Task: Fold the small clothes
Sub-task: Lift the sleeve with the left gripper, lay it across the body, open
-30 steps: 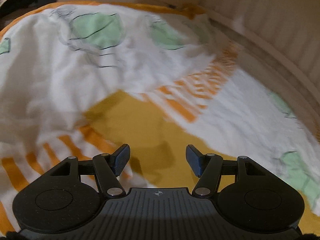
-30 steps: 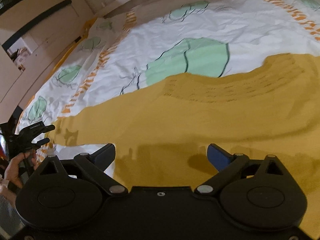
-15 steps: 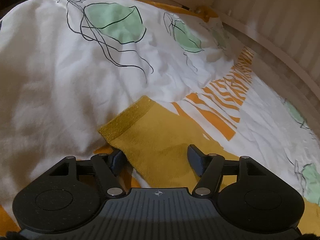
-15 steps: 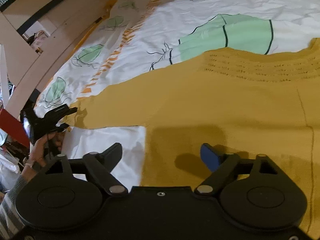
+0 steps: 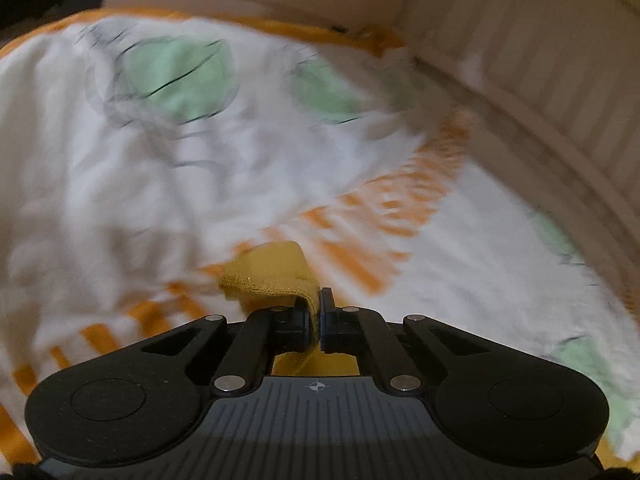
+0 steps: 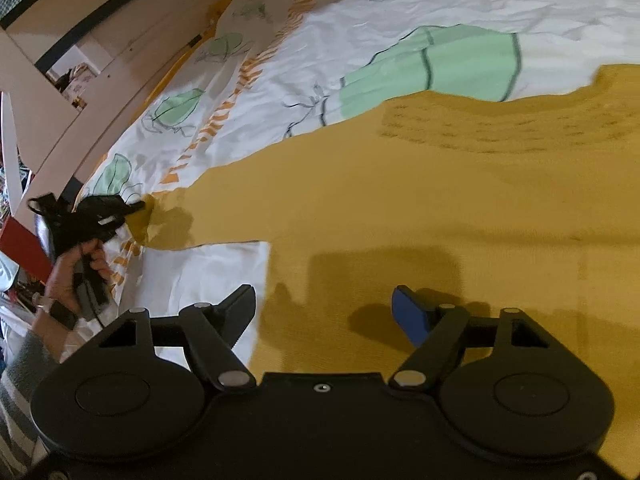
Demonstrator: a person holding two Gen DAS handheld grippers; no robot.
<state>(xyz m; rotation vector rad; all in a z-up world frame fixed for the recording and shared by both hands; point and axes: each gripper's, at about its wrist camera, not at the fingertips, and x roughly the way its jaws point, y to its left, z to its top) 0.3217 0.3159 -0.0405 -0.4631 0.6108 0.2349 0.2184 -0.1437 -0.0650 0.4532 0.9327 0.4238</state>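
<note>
A mustard-yellow knit sweater (image 6: 420, 200) lies spread flat on the bed, one long sleeve stretched out to the left. My left gripper (image 5: 319, 312) is shut on the sleeve cuff (image 5: 268, 276) and holds it lifted off the sheet; it also shows far left in the right wrist view (image 6: 128, 212), pinching the sleeve end. My right gripper (image 6: 324, 312) is open and empty, low over the sweater's body near the underarm, one finger over the sheet and one over the knit.
The bed sheet (image 6: 360, 28) is white with green leaf prints and orange stripes. A beige slatted bed frame (image 5: 540, 92) runs along the far side. Beige furniture (image 6: 80, 40) and clutter stand beyond the bed's left edge.
My left gripper closed on the sleeve cuff and lifted it; the view is now blurred by motion. My right gripper stayed open and shifted slightly over the sweater body.
</note>
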